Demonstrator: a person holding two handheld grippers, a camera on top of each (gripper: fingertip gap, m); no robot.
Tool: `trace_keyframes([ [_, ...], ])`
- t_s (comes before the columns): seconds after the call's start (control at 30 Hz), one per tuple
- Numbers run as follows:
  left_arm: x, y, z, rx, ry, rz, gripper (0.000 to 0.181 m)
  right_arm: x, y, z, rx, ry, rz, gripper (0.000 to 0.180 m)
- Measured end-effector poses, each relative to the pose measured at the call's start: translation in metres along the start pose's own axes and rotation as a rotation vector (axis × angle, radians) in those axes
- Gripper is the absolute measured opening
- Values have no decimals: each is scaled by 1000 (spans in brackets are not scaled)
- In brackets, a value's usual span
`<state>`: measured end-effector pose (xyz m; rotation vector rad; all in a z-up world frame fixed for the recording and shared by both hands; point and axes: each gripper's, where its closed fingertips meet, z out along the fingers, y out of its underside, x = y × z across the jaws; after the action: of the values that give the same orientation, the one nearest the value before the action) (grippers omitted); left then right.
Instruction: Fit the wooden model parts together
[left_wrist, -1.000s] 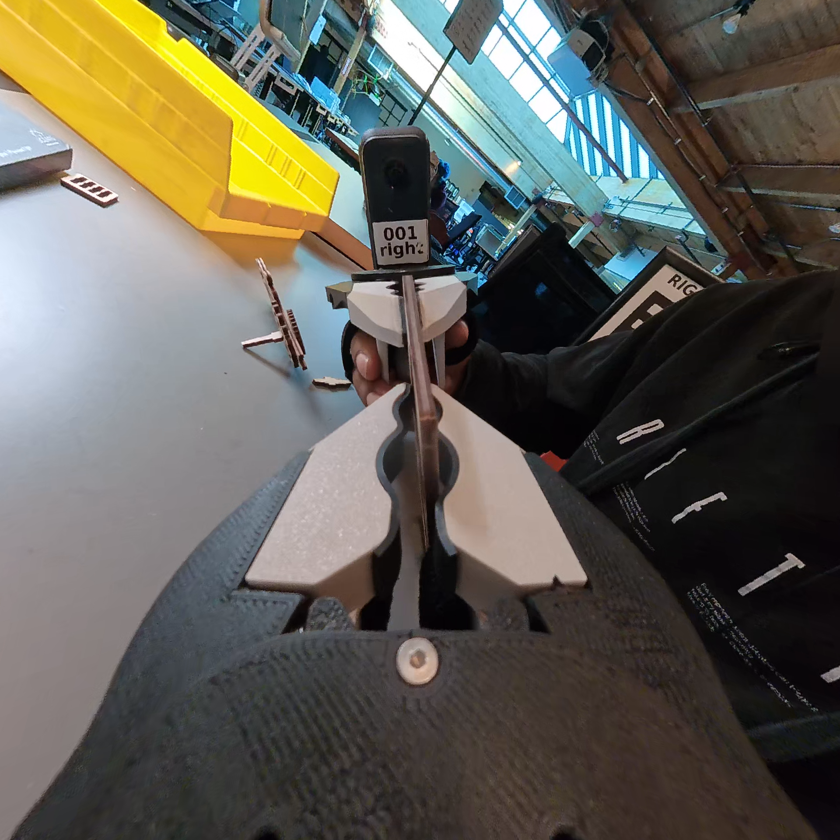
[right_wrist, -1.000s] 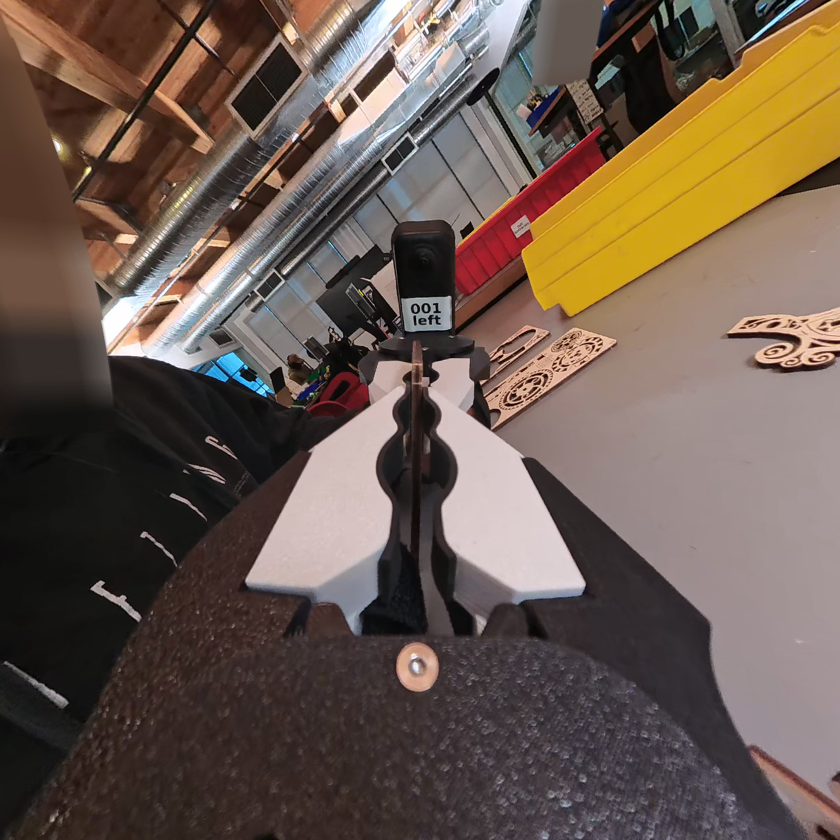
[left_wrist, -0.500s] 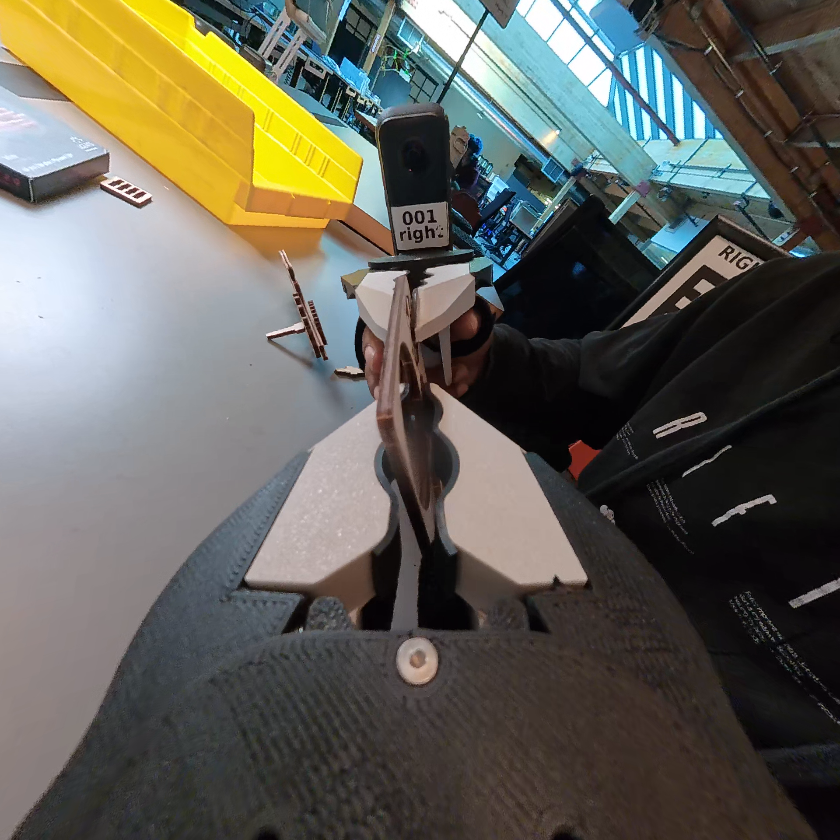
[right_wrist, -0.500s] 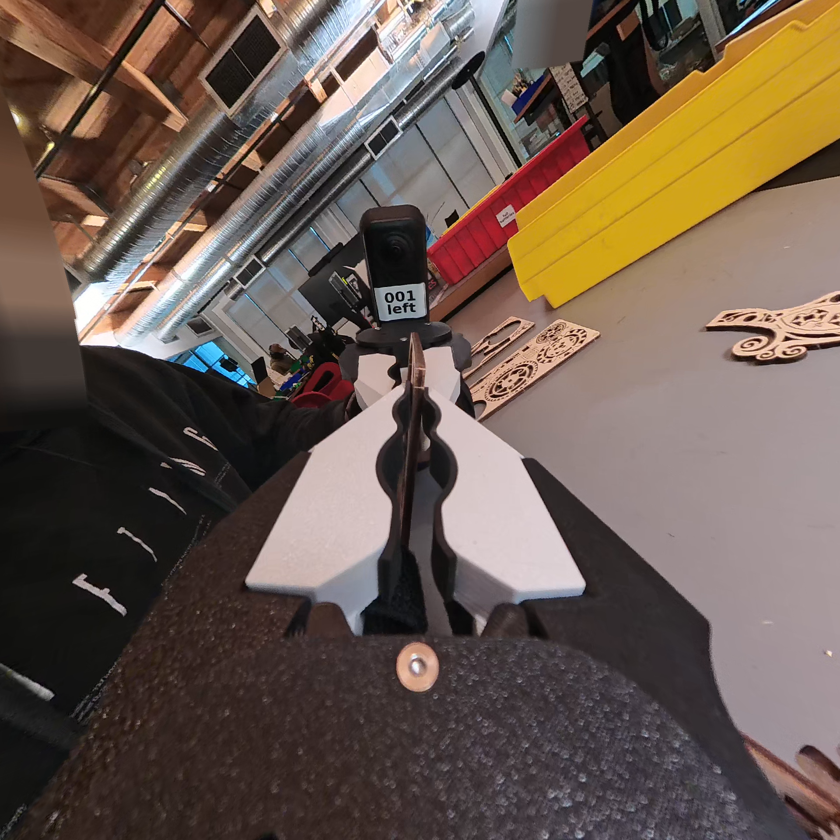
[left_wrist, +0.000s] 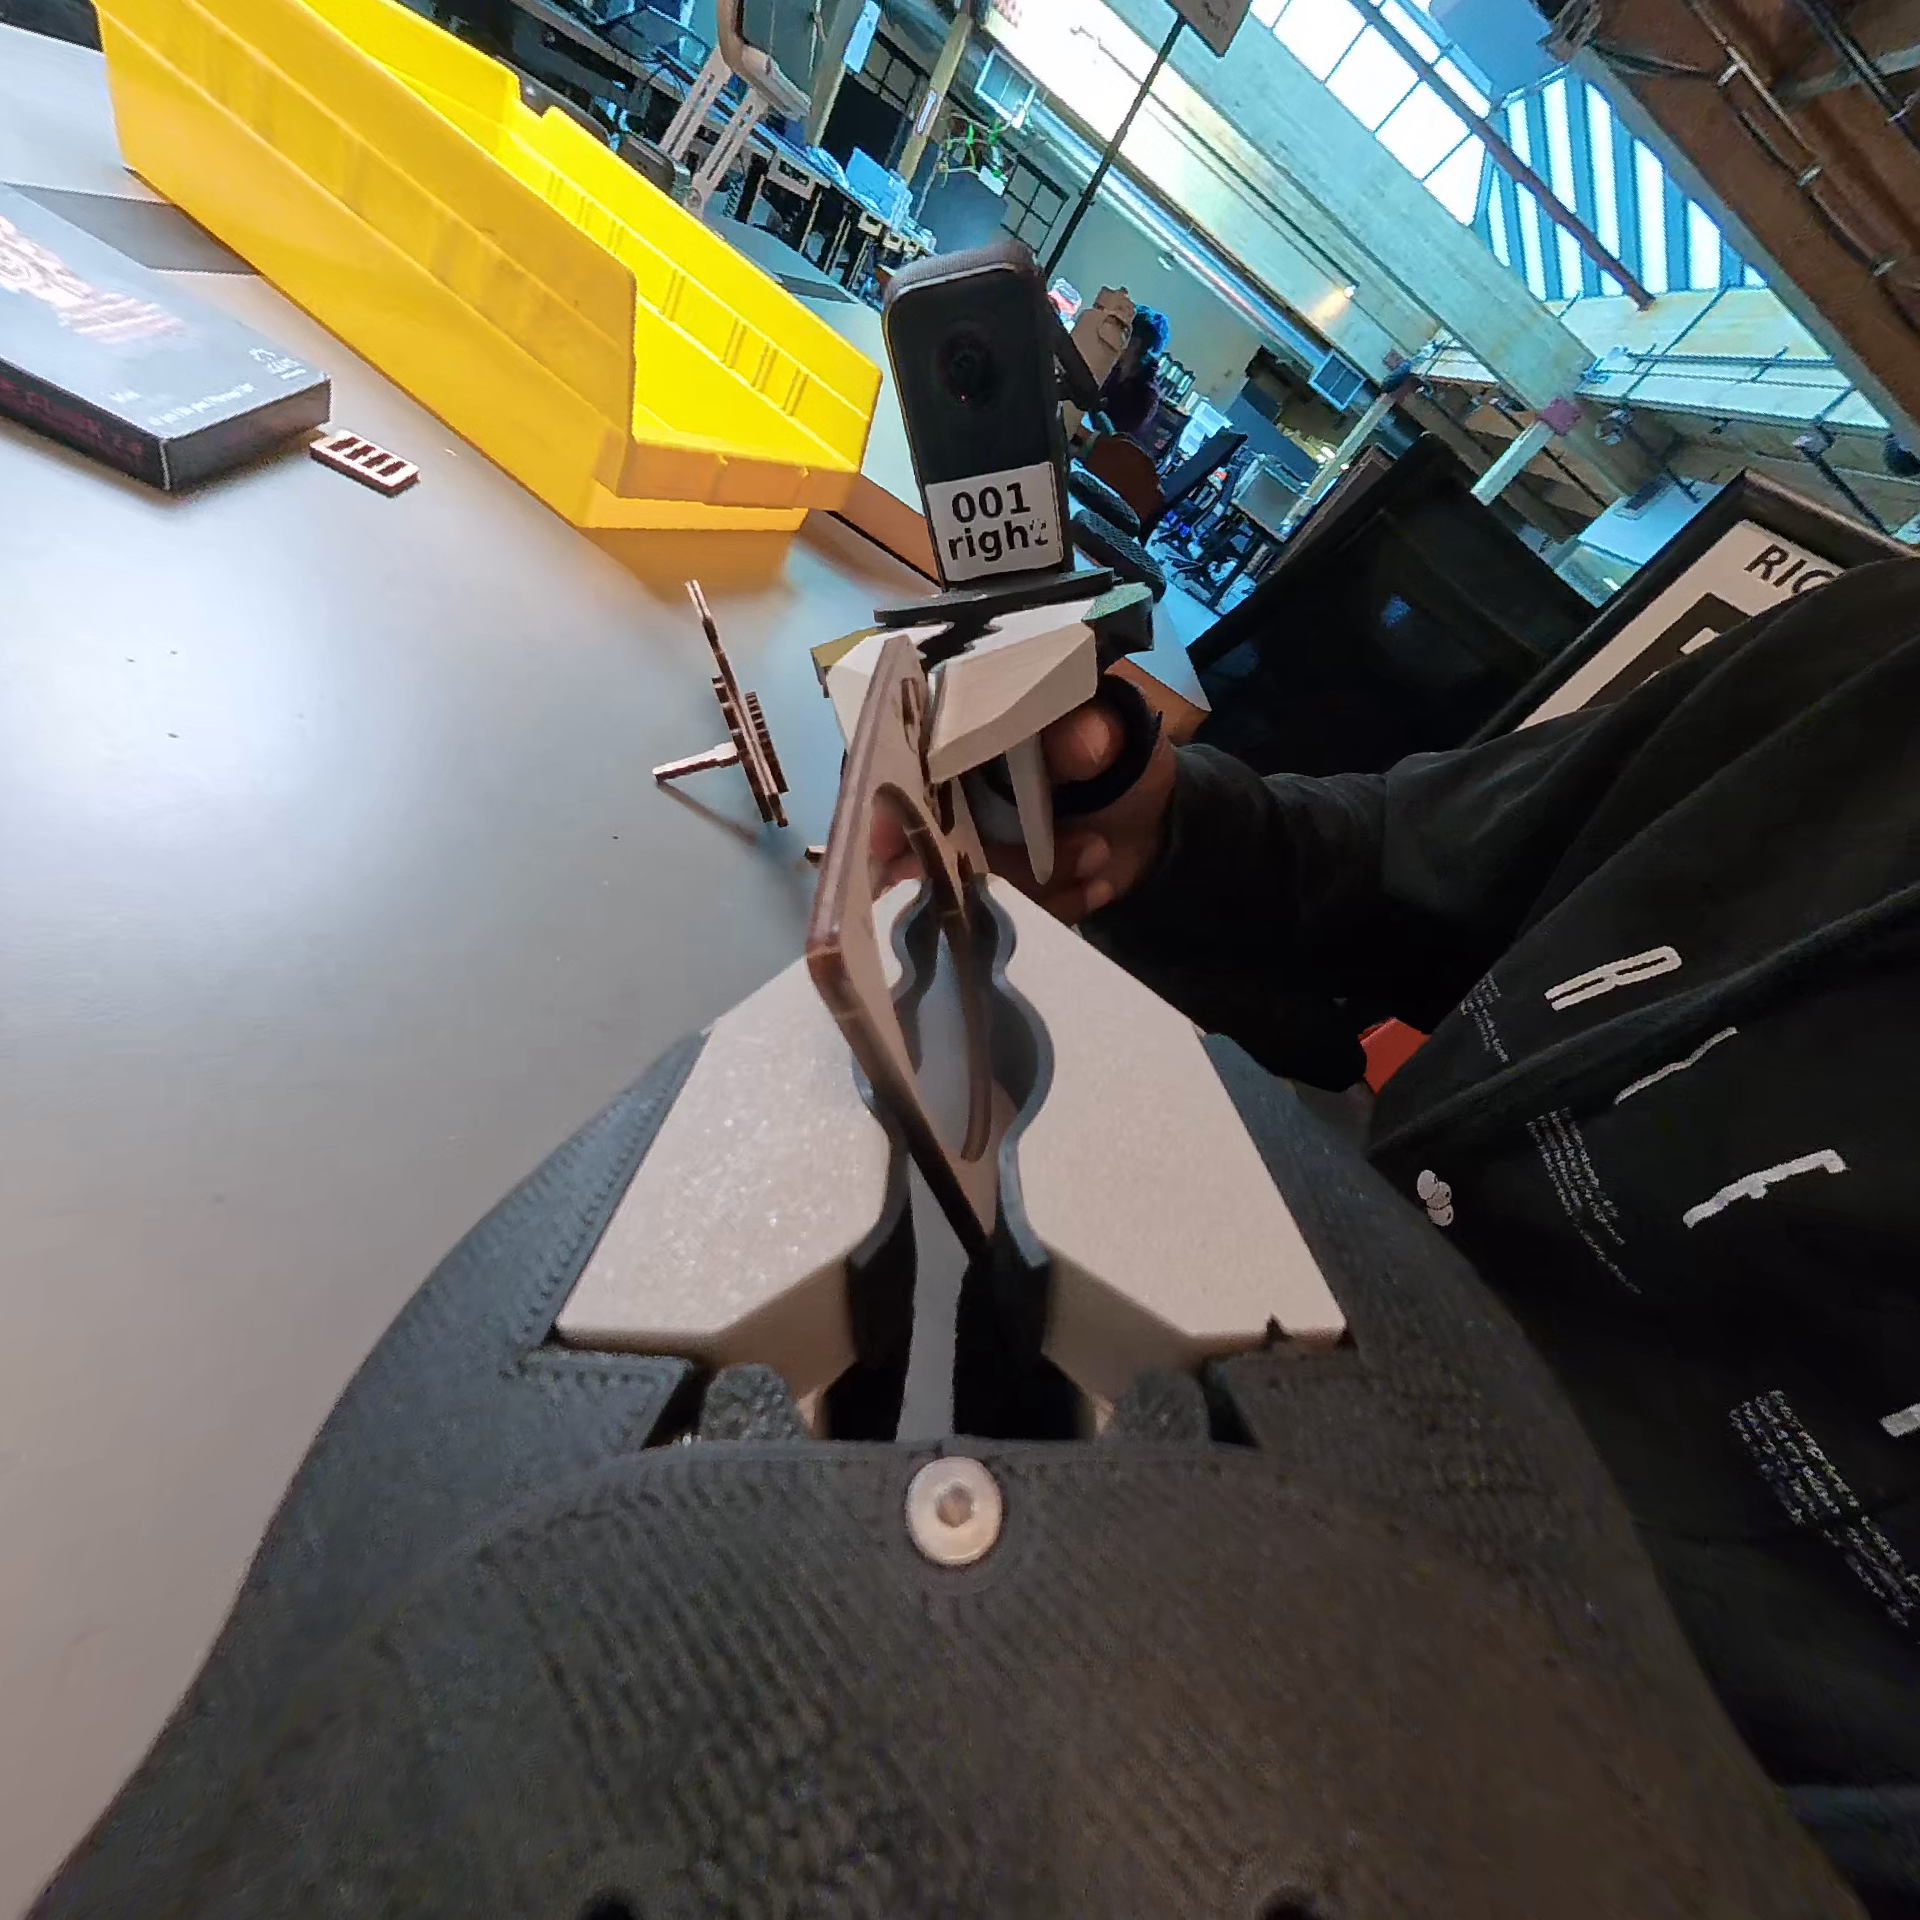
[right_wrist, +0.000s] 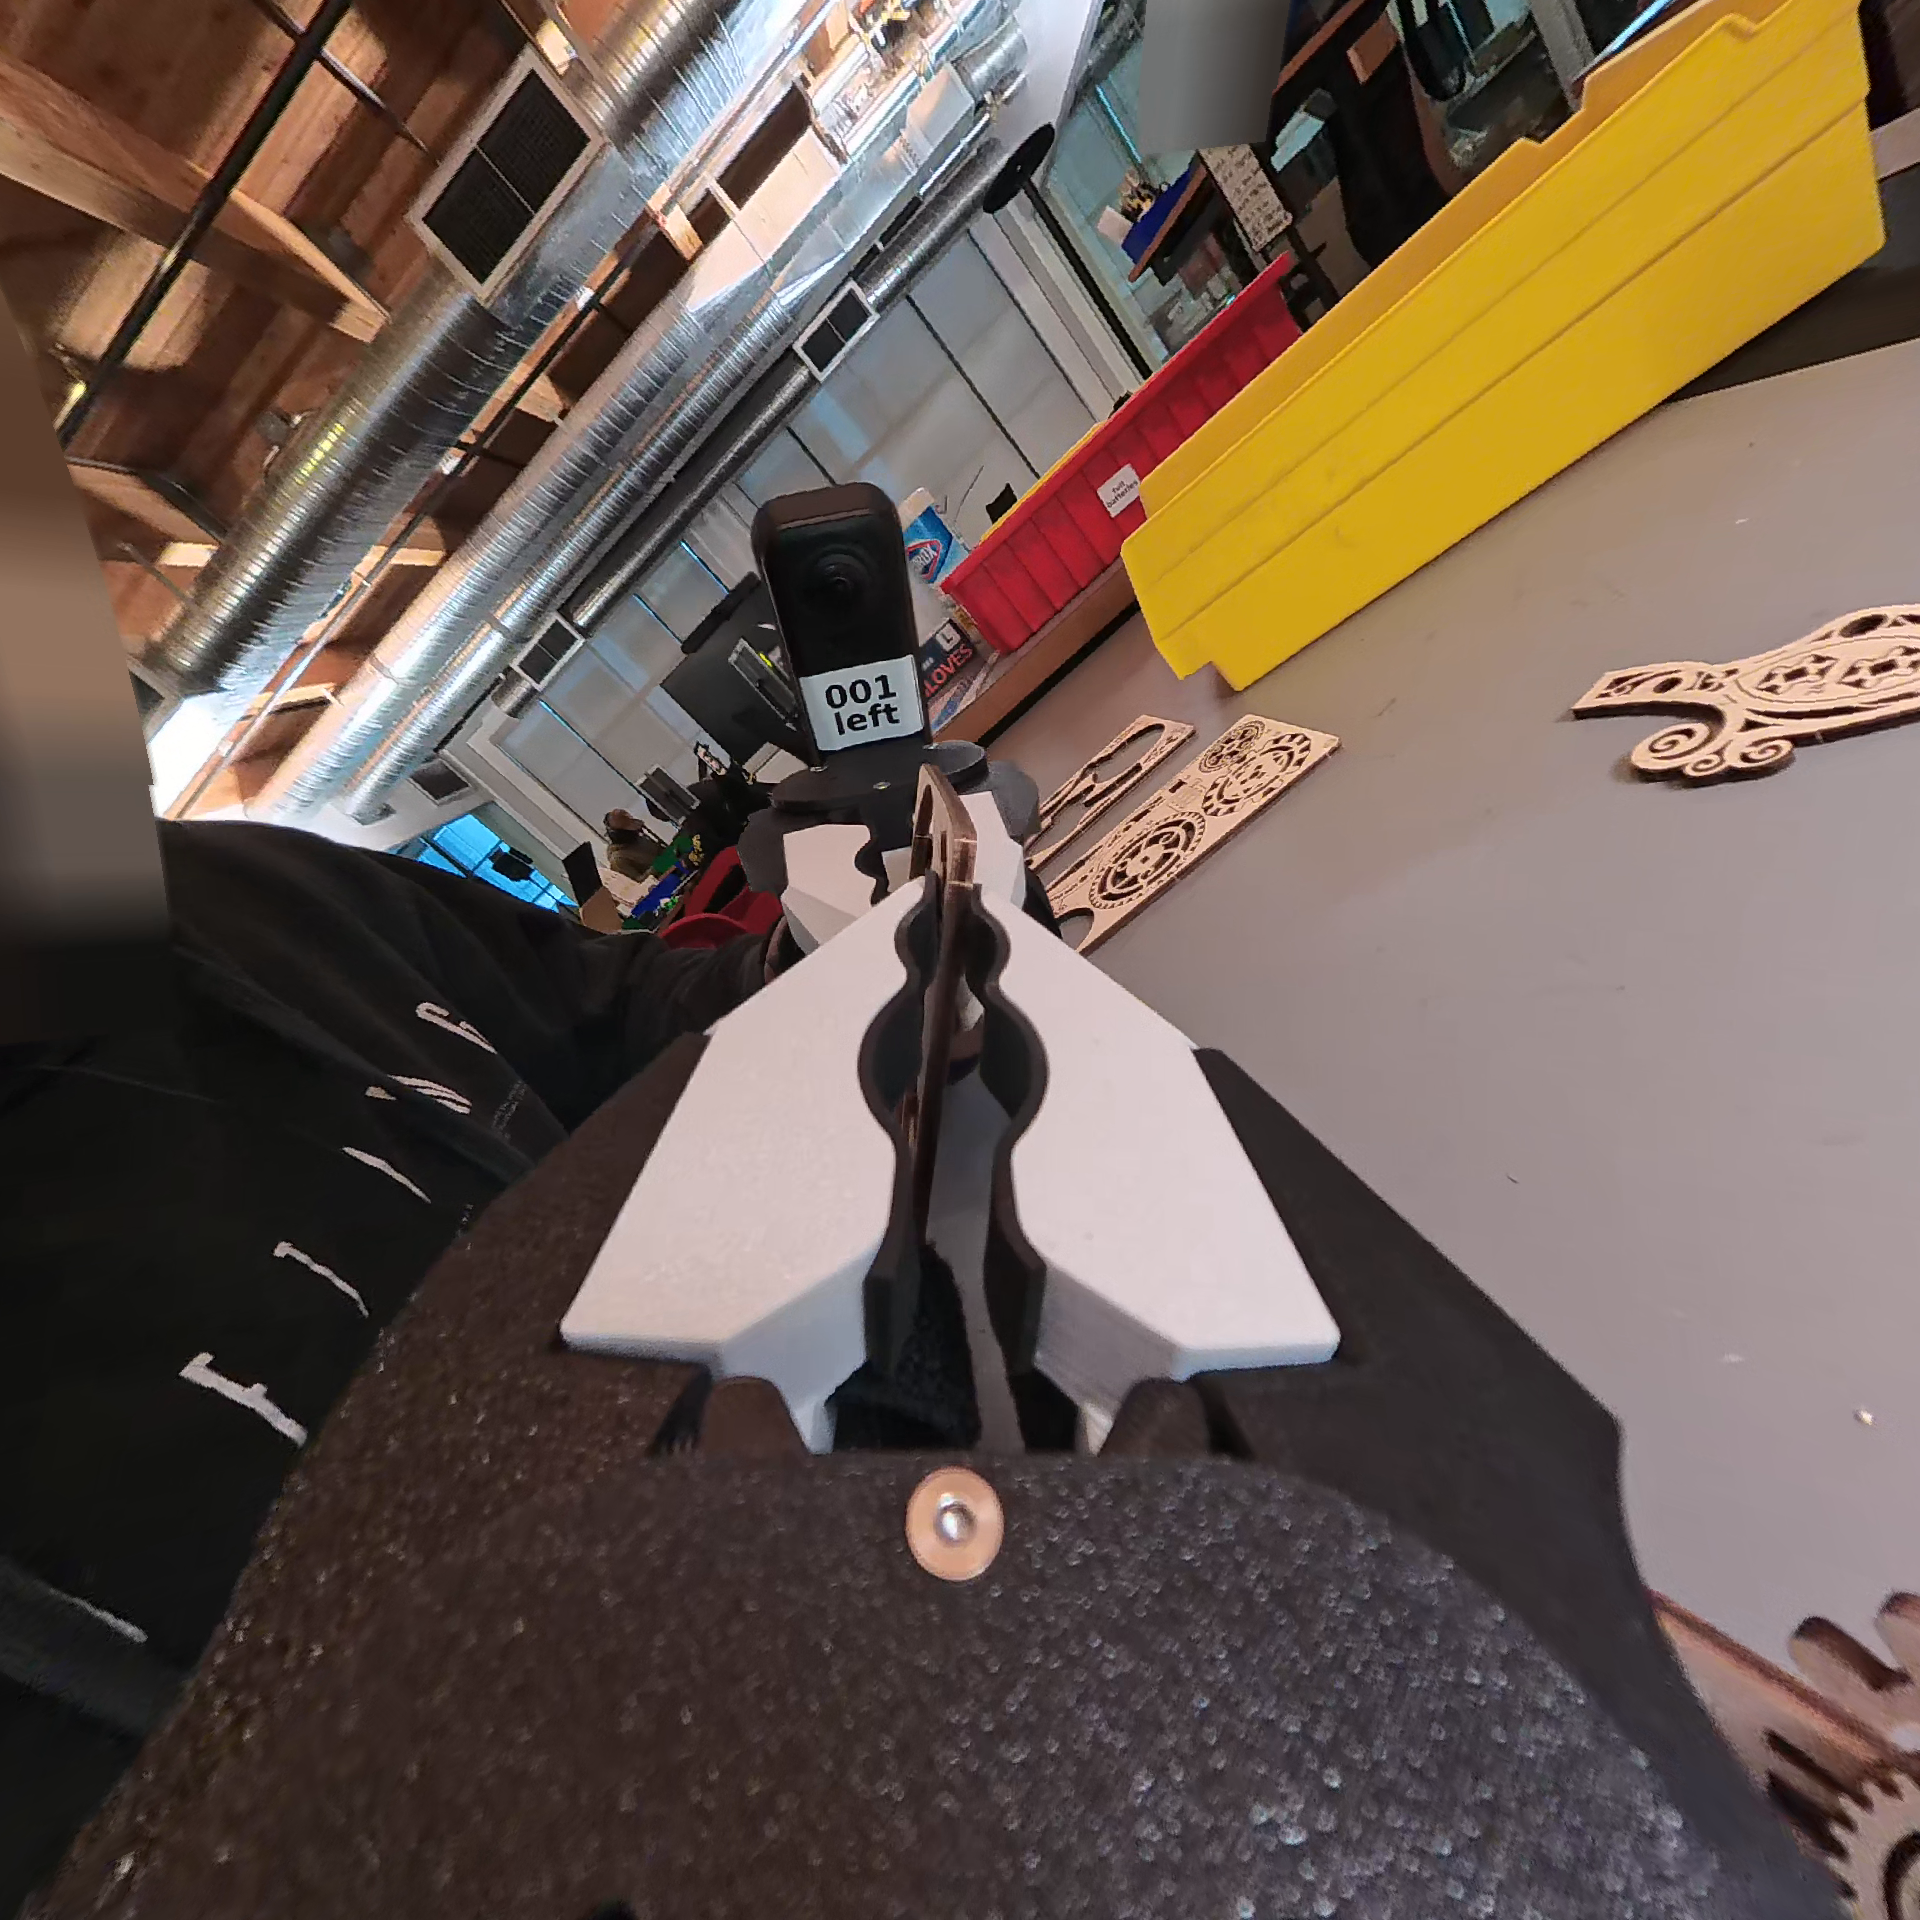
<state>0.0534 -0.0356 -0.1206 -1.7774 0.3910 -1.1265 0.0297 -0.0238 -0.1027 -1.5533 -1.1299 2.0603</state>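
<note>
A thin dark wooden plate with cut-outs (left_wrist: 862, 831) spans between my two grippers, which face each other above the grey table (left_wrist: 312, 831). My left gripper (left_wrist: 940, 904) is shut on one end of the plate, which lies slanted across its jaws. My right gripper (left_wrist: 935, 665), farther off in the left wrist view, grips the other end. In the right wrist view the plate (right_wrist: 943, 831) runs edge-on through my right gripper (right_wrist: 951, 904) towards the left gripper (right_wrist: 894, 862). A hand (left_wrist: 1091, 821) holds the right gripper.
Yellow bins (left_wrist: 468, 239), a black box (left_wrist: 135, 353), a small slotted wooden piece (left_wrist: 364, 460) and an upright wooden sub-assembly (left_wrist: 738, 717) are on the table. Cut wooden sheets (right_wrist: 1174, 821), an ornate piece (right_wrist: 1766, 686), a gear piece (right_wrist: 1818, 1704) and a red bin (right_wrist: 1122, 520) are also there. My two grippers' fingertips are within a few centimetres of each other.
The plate has twisted from edge-on to slanted, so its flat face now shows in the left wrist view. The right gripper has turned and shifted slightly right. Both grips have held.
</note>
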Motion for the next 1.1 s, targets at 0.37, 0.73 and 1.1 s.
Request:
trace_keyframes([
  [0.37,-1,0,1,18,-9,-10,3,2,0,-1,11,2,22,1],
  [0.73,1,-2,0,47,46,-60,2,-3,-2,0,32,-63,53,1],
  [1.1,-2,-2,0,60,61,-106,2,1,-2,0,26,-29,27,2],
])
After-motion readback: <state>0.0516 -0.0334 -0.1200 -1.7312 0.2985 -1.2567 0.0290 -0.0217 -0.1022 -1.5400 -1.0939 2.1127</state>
